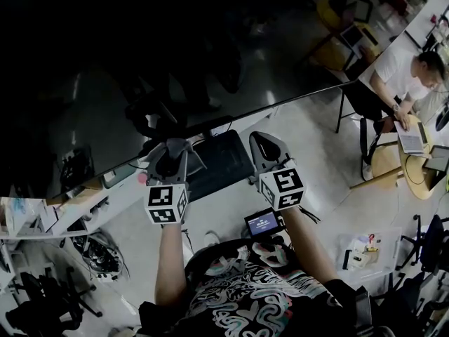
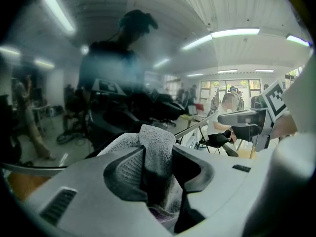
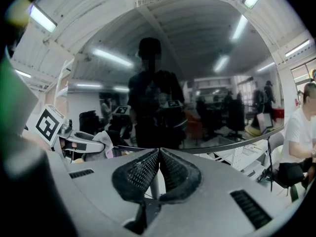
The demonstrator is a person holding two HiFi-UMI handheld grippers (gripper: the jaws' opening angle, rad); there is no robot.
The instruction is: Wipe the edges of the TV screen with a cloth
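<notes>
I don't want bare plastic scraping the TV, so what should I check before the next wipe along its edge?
1. Grip on the grey cloth: ok, the left gripper has its jaws shut on it.
2. Cloth leads the jaws: ok, it sticks out past their tips.
3. Cloth touching the lower edge of the TV screen: cannot tell; the head view shows it close.
4. Right gripper empty: ok, jaws together on nothing.
5. Edge free to the right: probably not ok, the right gripper sits near it.
</notes>
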